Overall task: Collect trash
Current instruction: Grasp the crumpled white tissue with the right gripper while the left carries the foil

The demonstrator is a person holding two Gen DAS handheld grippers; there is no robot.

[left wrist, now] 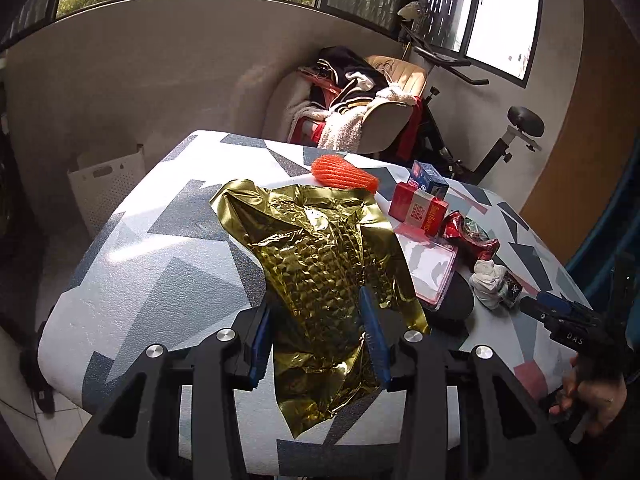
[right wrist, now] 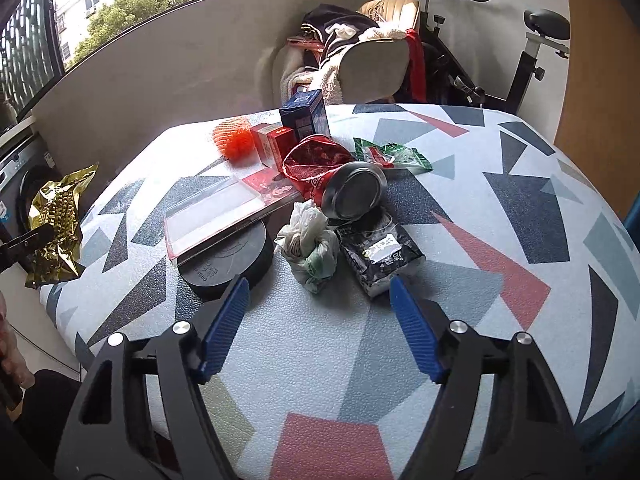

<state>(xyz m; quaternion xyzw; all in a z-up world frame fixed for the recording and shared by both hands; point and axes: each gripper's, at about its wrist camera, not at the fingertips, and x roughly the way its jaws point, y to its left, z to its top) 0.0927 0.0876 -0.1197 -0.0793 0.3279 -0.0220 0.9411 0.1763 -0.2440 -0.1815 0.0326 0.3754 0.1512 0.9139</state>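
gold foil bag (left wrist: 320,256): light, crinkly, slippery; best pinched at an edge.
left gripper (left wrist: 320,336): clenched on the bag.
right gripper (right wrist: 320,328): released, nothing held.

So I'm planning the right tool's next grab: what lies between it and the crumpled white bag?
Nothing: in the right wrist view, only bare patterned tablecloth lies between the open right tool and the crumpled white bag.

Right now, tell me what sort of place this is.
Probably a room in a lived-in flat: an exercise bike and a chair heaped with clothes stand behind the patterned table, with a washing machine at the side.
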